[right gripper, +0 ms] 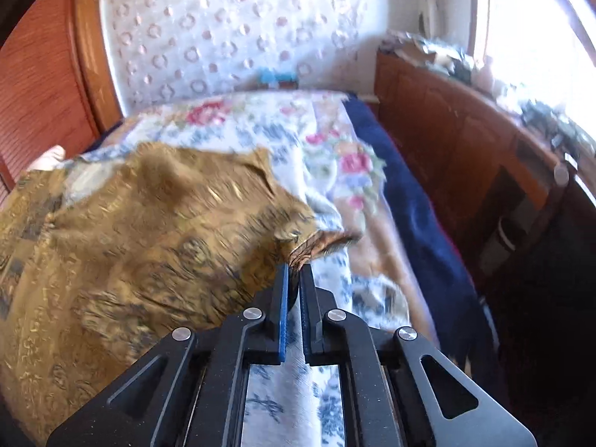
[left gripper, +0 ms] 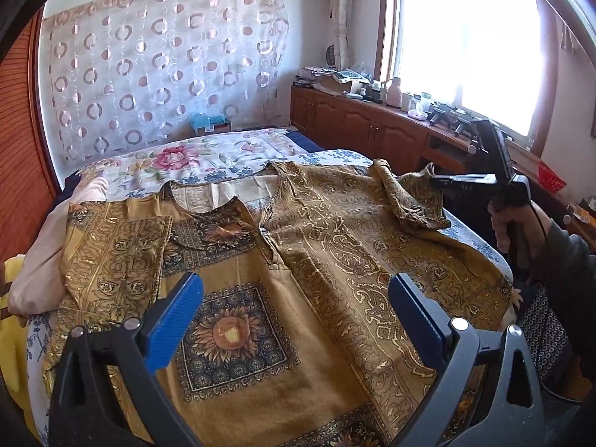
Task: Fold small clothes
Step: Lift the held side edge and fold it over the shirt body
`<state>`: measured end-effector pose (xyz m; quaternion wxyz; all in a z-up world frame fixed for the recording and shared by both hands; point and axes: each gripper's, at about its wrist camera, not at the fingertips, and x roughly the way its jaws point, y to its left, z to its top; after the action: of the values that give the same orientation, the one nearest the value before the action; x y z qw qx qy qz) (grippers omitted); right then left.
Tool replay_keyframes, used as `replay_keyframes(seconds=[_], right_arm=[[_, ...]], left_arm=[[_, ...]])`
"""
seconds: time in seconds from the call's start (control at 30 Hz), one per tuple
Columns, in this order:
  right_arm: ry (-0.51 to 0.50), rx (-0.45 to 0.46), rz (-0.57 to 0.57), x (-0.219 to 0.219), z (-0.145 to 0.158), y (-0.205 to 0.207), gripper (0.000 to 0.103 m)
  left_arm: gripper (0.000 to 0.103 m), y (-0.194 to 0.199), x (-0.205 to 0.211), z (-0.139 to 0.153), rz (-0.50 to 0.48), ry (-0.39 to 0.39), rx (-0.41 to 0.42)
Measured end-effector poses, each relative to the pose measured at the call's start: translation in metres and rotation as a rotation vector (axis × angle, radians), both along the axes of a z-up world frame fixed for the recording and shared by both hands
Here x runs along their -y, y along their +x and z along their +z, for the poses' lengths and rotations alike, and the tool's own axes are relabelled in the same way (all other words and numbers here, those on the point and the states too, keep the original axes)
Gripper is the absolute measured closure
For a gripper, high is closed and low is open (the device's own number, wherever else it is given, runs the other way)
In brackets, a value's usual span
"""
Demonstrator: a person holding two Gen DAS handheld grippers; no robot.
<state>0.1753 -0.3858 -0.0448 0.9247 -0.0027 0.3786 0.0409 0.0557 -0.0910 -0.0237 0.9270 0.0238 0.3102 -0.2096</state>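
floral bed [left gripper: 231,156] — one gold shirt [left gripper: 283,260], two grippers [left gripper: 294,320] [right gripper: 294,272]

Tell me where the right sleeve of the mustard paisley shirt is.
In the left wrist view, the sleeve lies crumpled at the shirt's upper right, near the bed's window side, with the right tongs shut on its edge.

left wrist: high over bed [left gripper: 231,149] | right wrist: low, close | shared: bed

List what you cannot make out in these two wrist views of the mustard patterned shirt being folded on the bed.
- Right wrist view: shirt pattern is motion-blurred.
- Right wrist view: the right gripper pinches the sleeve edge; fabric between the pads is hidden.
- Left wrist view: shirt hem is cut off behind the open left gripper.
- Left wrist view: windowsill items are too small.
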Motion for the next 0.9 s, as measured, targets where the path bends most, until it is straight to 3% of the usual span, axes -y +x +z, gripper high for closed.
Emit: replay_keyframes(seconds=[0.2, 0.43, 0.5, 0.53, 0.57, 0.73, 0.9], right_arm=[[0.025, 0.069, 0.129, -0.045, 0.037, 0.010, 0.102], [0.001, 0.115, 0.319, -0.136, 0.068, 0.027, 0.102], [-0.062, 0.135, 0.331, -0.155, 0.072, 0.025, 0.094], [-0.065, 0.132, 0.341, -0.159, 0.072, 0.024, 0.076], [-0.059, 0.129, 0.350, -0.160, 0.072, 0.023, 0.061], [-0.082, 0.100, 0.312, -0.143, 0.060, 0.016, 0.060], [-0.091, -0.008, 0.247, -0.117, 0.028, 0.008, 0.060]], left_arm=[[0.003, 0.001, -0.006, -0.003, 0.020, -0.009, -0.006], [0.003, 0.000, -0.013, -0.004, 0.037, -0.015, -0.008], [0.003, -0.001, -0.016, -0.004, 0.040, -0.017, -0.008], [0.003, -0.001, -0.017, -0.005, 0.042, -0.018, -0.008], [0.003, -0.002, -0.018, -0.005, 0.043, -0.020, -0.008], [0.003, -0.001, -0.023, -0.006, 0.053, -0.035, -0.008], [0.003, -0.001, -0.024, -0.006, 0.055, -0.038, -0.009]])
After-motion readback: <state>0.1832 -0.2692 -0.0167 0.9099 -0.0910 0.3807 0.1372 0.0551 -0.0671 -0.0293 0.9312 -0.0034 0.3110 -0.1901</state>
